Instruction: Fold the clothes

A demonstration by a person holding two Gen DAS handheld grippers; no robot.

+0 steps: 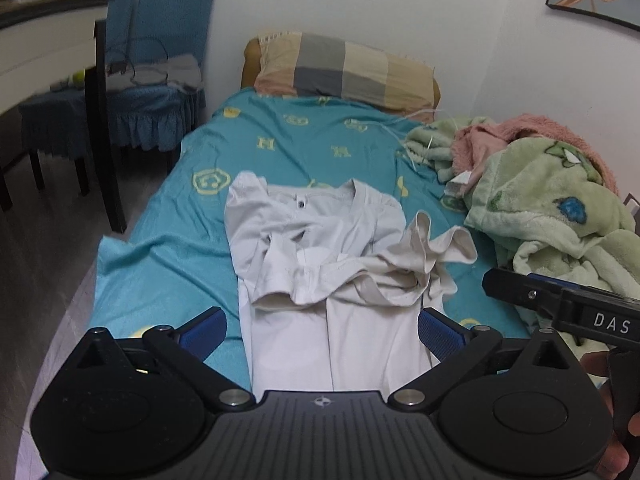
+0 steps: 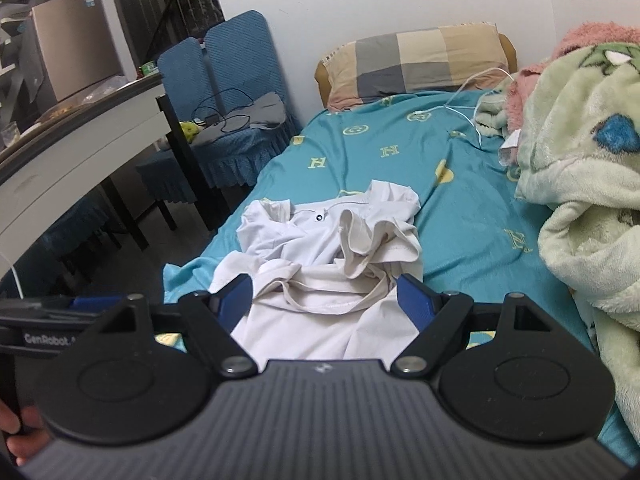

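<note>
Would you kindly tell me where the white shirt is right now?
In both wrist views the white shirt lies crumpled mid-bed on the teal sheet, below the checked pillow, left of the green blanket.

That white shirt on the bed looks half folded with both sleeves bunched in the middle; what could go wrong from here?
1. The sleeves lie crumpled on the white shirt; folding over them would likely trap lumps.
2. Both the left gripper and the right gripper are open and hold nothing, so a hasty grab may catch several layers.
3. The green blanket lies close by and could snag.
</note>
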